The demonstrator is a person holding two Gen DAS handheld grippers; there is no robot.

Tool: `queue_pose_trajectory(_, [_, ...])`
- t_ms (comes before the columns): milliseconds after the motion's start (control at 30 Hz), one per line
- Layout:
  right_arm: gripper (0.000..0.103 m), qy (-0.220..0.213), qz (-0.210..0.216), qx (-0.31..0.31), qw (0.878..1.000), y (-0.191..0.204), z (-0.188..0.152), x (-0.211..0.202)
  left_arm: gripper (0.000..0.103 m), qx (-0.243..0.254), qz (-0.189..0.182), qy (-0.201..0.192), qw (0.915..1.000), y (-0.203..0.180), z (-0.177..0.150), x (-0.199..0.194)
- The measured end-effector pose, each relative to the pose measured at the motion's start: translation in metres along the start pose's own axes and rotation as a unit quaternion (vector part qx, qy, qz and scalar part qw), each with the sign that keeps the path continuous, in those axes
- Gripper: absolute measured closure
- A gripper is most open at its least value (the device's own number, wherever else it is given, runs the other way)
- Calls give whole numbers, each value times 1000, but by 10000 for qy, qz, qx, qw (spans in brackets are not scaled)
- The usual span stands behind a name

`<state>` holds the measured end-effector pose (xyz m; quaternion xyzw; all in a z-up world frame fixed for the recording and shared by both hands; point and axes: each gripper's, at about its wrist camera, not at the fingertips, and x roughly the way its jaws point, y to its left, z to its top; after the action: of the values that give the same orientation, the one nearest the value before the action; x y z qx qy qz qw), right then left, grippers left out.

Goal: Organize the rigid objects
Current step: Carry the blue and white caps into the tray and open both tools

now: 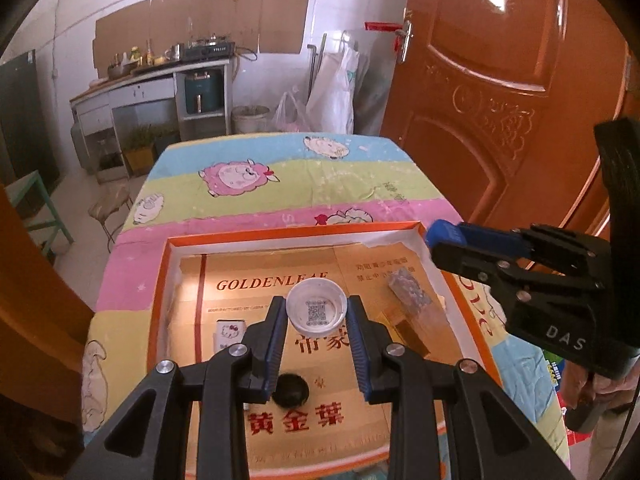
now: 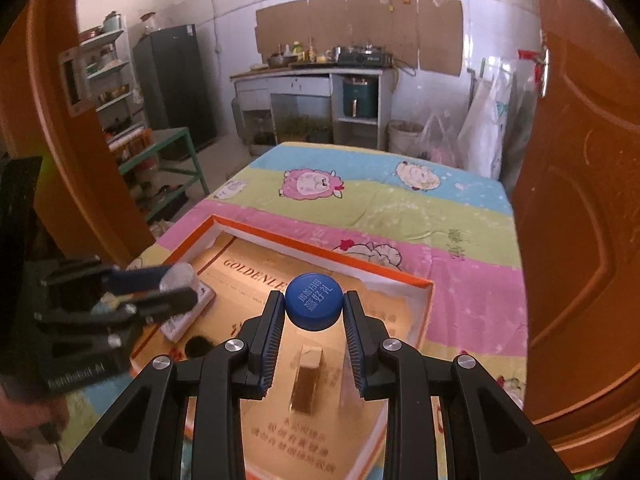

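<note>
Blue cap (image 2: pixel 314 300) and white cap (image 1: pixel 316 309), each held over the orange box (image 1: pixel 158 300).
Right gripper (image 2: pixel 314 304) is clamped on the blue cap; left gripper (image 1: pixel 316 314) is clamped on the white cap.

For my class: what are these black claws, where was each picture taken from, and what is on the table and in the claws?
The claws are two hand-held grippers; a person holds one in each hand, and a camera on each looks forward along its fingers. One picture is from the left gripper, the other from the right gripper; each also shows the other gripper at its edge. On a table with a cartoon-sheep cloth lies a shallow orange-rimmed box. Inside it lie a gold block, a small black round thing and a small white cartoon-printed item. The left gripper holds a white cap, hollow side showing; the right holds a blue cap.
</note>
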<state>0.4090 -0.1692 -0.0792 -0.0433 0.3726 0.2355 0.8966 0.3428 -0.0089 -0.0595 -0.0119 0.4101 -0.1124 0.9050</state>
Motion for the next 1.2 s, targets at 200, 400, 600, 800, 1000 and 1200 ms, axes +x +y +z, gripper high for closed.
queue_pose_trajectory(200, [73, 361, -17, 139, 9992, -7, 17, 40, 72, 48, 135, 227, 9996, 1, 3, 26])
queue_pose_trajectory(400, [73, 710, -23, 370, 9968, -12, 22, 78, 72, 70, 200, 412, 9989, 1, -3, 48])
queue_pose_trajectory(600, [73, 910, -25, 479, 9947, -16, 22, 102, 72, 141, 305, 472, 9983, 3, -4, 58])
queue_pose_trajectory(800, [73, 1051, -132, 431, 9934, -16, 20, 115, 72, 192, 344, 609, 9974, 4, -5, 71])
queue_pose_trajectory(1000, [73, 1110, -175, 448, 9927, -15, 18, 123, 72, 197, 325, 773, 9963, 5, -8, 87])
queue_pose_trajectory(1200, [73, 1143, -246, 391, 9924, -15, 17, 129, 72, 252, 283, 755, 9964, 4, -12, 93])
